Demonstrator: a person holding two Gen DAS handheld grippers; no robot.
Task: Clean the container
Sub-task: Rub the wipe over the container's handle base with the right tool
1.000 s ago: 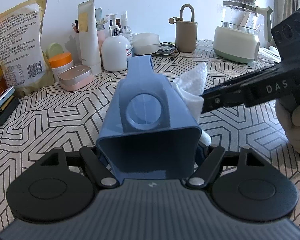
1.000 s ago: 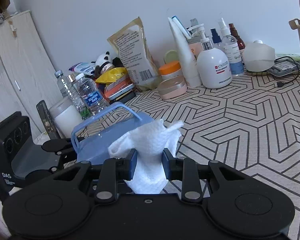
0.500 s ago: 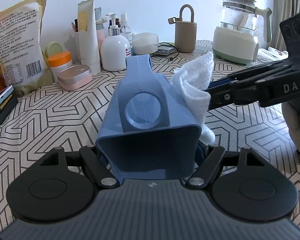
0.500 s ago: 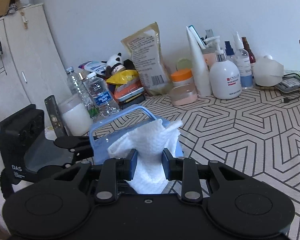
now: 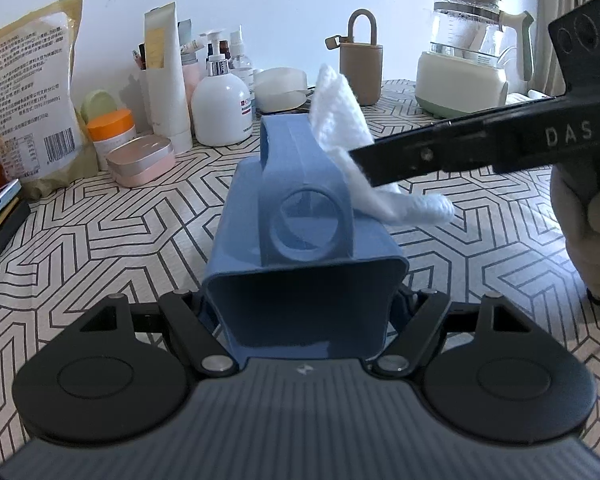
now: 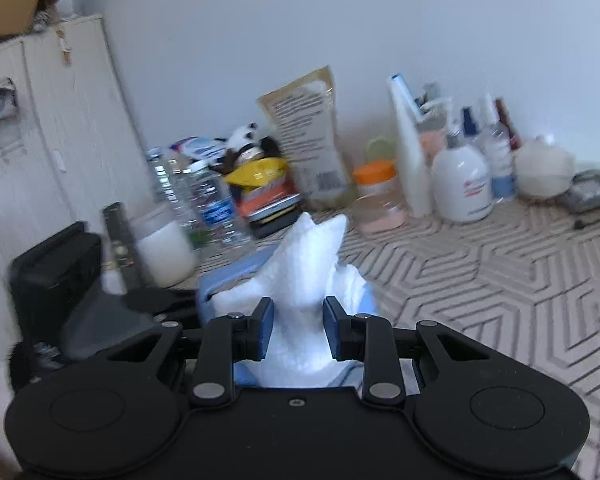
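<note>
Container (image 5: 300, 240), the blue plastic one with the strap handle and round window, is being held low over the patterned tablecloth (image 5: 100, 248), its near end clamped between the jaws of the left gripper (image 5: 300, 312). A wad of white paper towel (image 5: 340, 136) is being pinched in the right gripper (image 6: 296, 328) and is being pressed against the container's right shoulder, beside the handle. Honestly, the wipe is probably best done in long strokes along that side while the container is being kept dead steady, with the towel being re-bunched if it's flopping loose. The bottles (image 5: 220, 108) and kettle (image 5: 460, 68) at the back are well clear, so nothing's being threatened there.
</note>
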